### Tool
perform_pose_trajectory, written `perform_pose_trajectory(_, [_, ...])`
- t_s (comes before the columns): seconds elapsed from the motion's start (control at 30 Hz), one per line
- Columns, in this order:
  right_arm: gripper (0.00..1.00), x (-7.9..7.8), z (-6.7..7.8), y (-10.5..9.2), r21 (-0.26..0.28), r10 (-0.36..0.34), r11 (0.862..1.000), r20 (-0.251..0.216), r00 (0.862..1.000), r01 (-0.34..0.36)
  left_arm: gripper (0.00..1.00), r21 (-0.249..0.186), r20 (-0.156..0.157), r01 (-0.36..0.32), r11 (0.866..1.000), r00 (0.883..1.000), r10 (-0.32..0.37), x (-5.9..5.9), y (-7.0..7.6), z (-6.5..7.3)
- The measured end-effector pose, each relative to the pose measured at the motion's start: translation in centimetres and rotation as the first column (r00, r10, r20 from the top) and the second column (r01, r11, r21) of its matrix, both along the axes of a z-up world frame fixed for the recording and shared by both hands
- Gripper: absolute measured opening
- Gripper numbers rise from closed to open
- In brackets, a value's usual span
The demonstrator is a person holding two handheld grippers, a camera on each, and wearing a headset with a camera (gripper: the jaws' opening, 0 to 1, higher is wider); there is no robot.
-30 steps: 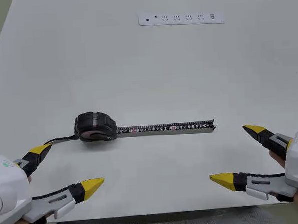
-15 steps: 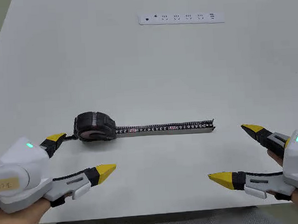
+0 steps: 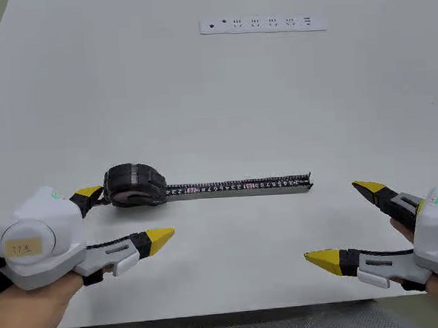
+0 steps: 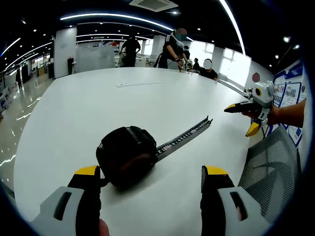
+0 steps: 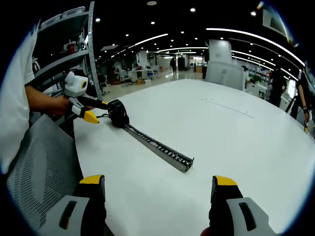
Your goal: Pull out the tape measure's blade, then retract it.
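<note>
A black tape measure case [image 3: 136, 185] lies on the white table [image 3: 201, 99] with its blade [image 3: 238, 186] drawn out to the right, ending in a hook [image 3: 309, 179]. My left gripper [image 3: 127, 213] is open just left of and in front of the case, its far yellow tip near the case's strap side; in the left gripper view the case [image 4: 129, 155] sits between and beyond the open jaws. My right gripper [image 3: 342, 222] is open, to the right of the blade's end and apart from it; its own view shows the blade [image 5: 156, 145] ahead.
A white power strip [image 3: 262, 23] lies at the table's far side. The table's front edge [image 3: 227, 312] runs just below both grippers, with a mesh chair [image 5: 39, 172] beneath. People stand beyond the far end of the table [image 4: 174, 46].
My left gripper has moved up and right, closing in on the tape case. The right gripper has hardly moved. The blade stays drawn out the same length.
</note>
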State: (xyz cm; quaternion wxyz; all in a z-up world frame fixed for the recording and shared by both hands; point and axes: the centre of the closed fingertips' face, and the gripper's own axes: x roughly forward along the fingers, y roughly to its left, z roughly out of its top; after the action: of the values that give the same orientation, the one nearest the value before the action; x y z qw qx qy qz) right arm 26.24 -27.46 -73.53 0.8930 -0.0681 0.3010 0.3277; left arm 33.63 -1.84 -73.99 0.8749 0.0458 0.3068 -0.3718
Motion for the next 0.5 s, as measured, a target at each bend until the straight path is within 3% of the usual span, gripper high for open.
perform_pose_trajectory(0.27, [0.84, 0.2, -0.2, 0.0, 0.001, 0.012, 1.000, -0.007, 1.000, -0.012, 0.80, 0.003, 0.004, -0.042, 0.999, 0.999, 0.042, 0.2, -0.1, -0.1])
perform_pose_trajectory(0.5, [0.80, 1.1, -0.5, -0.5, -0.050, 0.059, 0.997, -0.006, 0.998, -0.059, 0.78, -0.001, -0.010, -0.120, 0.993, 0.993, 0.120, 0.8, -0.2, 0.0])
